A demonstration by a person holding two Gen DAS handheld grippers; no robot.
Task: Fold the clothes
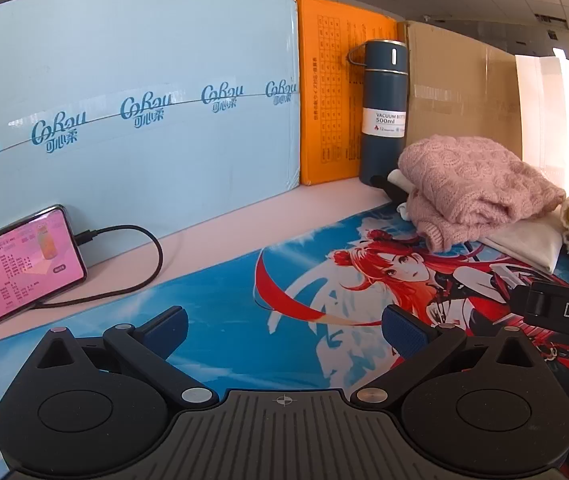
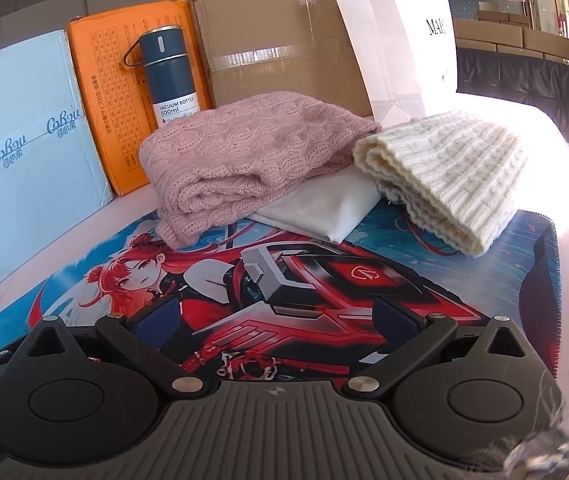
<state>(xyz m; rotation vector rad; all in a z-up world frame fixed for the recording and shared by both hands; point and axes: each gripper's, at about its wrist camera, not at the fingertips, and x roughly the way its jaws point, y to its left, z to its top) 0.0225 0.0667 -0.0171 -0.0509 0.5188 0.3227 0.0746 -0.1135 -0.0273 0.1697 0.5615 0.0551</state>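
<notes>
Low over the printed desk mat [image 2: 96,252], both pairs of tongs sit with their blue pads spread wide and nothing between them. Ahead of the right gripper [image 2: 276,316] lies the red and black part of the mat's artwork; the left gripper [image 1: 284,326] hovers over the blue part beside the red-haired figure. A black piece of the other tool shows at the right edge of the left wrist view.

Beyond the right gripper, at the far side of the mat, the clothes lie folded: a pink knit sweater [image 2: 244,148] on the left, resting on a flat cream cloth [image 2: 324,208], and a cream ribbed knit [image 2: 444,176] just beside it on the right.

Behind the pile stands a dark blue vacuum bottle [image 2: 166,76], upright against an orange box [image 2: 104,100]. A pale blue carton [image 1: 124,120], a brown cardboard box [image 2: 276,40] and a white paper bag [image 2: 396,32] line the back. Near the left gripper, a phone [image 1: 16,268] with a lit screen lies by the carton, a black cable [image 1: 140,256] plugged into it.
</notes>
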